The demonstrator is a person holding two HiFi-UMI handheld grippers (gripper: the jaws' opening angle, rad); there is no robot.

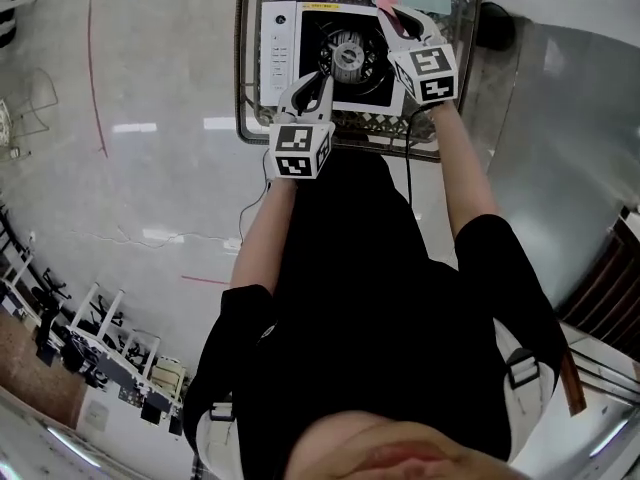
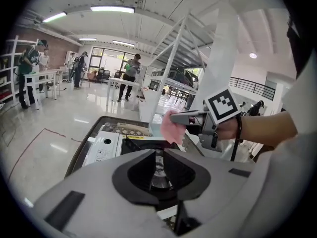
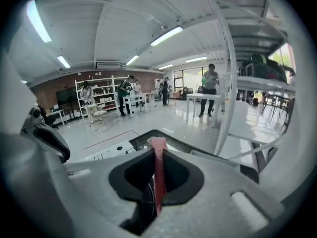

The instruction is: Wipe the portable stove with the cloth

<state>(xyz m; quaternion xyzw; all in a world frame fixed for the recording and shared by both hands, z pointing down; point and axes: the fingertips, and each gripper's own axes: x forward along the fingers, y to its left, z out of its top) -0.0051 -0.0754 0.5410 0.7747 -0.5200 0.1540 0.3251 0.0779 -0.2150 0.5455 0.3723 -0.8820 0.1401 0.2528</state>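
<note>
1. Your right gripper [image 1: 393, 16] is clamped on the pink cloth [image 1: 386, 2]. In the right gripper view the cloth [image 3: 158, 172] is pinched edge-on between the jaws, so the pickup is sorted.
2. Your left gripper [image 1: 316, 82] is closed with nothing in it, the tips meeting over the stove's 6 o'clock edge in the head view.
3. The stove [image 1: 345, 53] sits flat on the table [image 1: 345, 140], with the white control strip at 9 o'clock and the burner in the middle.
4. The cloth is up by the stove's 1 o'clock corner. In the left gripper view it [image 2: 171, 128] looks to hang just above the top, not pressed down, though contact is hard to call.
5. My read is that you're at the very start: cloth in hand, wipe not really going. The black top, burner ring and control strip are all left to do. I can't tell how dirty any of it is.
</note>
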